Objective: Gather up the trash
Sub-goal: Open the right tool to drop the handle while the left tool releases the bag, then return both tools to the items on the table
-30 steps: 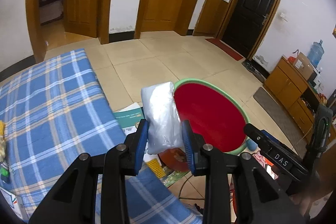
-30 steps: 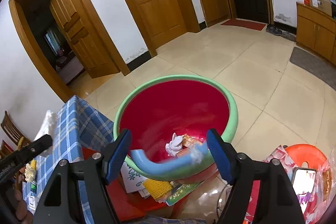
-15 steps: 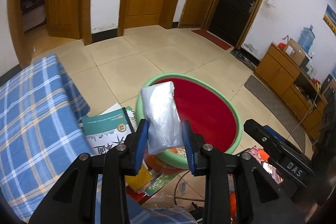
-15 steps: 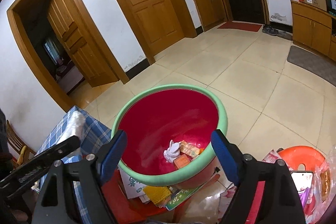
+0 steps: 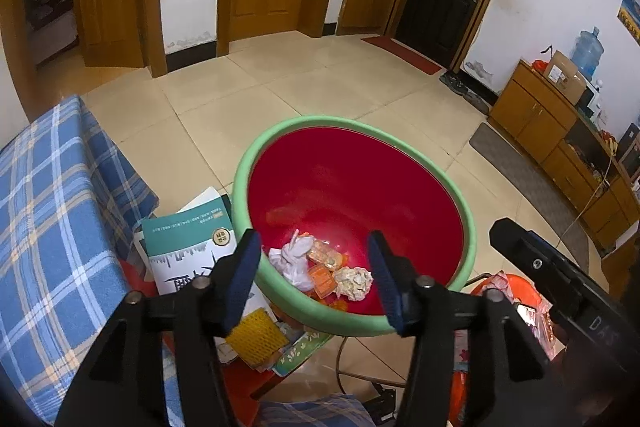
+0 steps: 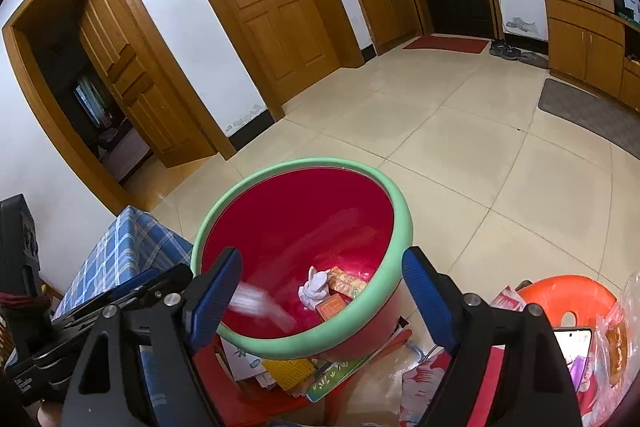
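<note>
A red basin with a green rim stands just ahead, below both grippers. On its bottom lie a white crumpled tissue, orange wrappers and a yellowish paper ball. My left gripper hangs over the basin's near edge. Its jaws are opening and nothing is between them. A blurred white bag streaks down inside the basin's near left wall, seen only in the right wrist view. My right gripper stands wide open over the near rim, holding nothing.
A blue checked cloth covers a table on the left. Books and a yellow mesh piece lie under the basin's left side. An orange stool, a phone and plastic bags crowd the right. Open tiled floor lies beyond.
The left gripper moved over the basin and let go of the white plastic bag, which is gone from between its fingers. The right gripper stayed open in about the same place.
</note>
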`<state>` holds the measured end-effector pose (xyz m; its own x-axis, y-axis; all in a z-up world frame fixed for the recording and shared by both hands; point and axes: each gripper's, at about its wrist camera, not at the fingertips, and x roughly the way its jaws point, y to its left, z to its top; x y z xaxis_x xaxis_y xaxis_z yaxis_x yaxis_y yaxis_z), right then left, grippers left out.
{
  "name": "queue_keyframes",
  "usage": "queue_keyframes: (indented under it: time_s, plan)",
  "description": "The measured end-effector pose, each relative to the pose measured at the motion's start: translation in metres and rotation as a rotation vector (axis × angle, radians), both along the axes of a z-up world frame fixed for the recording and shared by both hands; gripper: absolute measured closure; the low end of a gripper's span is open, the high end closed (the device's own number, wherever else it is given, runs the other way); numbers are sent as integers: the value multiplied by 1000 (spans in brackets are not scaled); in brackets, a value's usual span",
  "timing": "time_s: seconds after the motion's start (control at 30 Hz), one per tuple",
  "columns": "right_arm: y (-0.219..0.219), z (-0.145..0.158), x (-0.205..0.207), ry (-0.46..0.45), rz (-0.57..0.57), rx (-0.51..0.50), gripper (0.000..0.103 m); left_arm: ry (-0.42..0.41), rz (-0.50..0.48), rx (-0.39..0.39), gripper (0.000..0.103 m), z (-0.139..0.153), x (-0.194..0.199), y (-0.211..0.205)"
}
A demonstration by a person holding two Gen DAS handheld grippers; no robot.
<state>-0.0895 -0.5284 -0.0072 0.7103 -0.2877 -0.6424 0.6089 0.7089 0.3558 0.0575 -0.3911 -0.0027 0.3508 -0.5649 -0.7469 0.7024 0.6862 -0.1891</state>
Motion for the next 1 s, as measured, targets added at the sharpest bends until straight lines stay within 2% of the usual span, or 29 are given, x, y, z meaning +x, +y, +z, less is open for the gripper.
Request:
queue_keyframes:
  time_s: [0.23,0.53,1.0]
  plan:
    - [1,2,1,0,5,-3,19,-1,19,-13,44,8,-2,10]
    - [18,11,0,-14,43,-14,19,-15,84,-45,44,26,-6,44]
    - [72,28,19,-36,182,-23,18,-44,249,-51,44,42,-11,131]
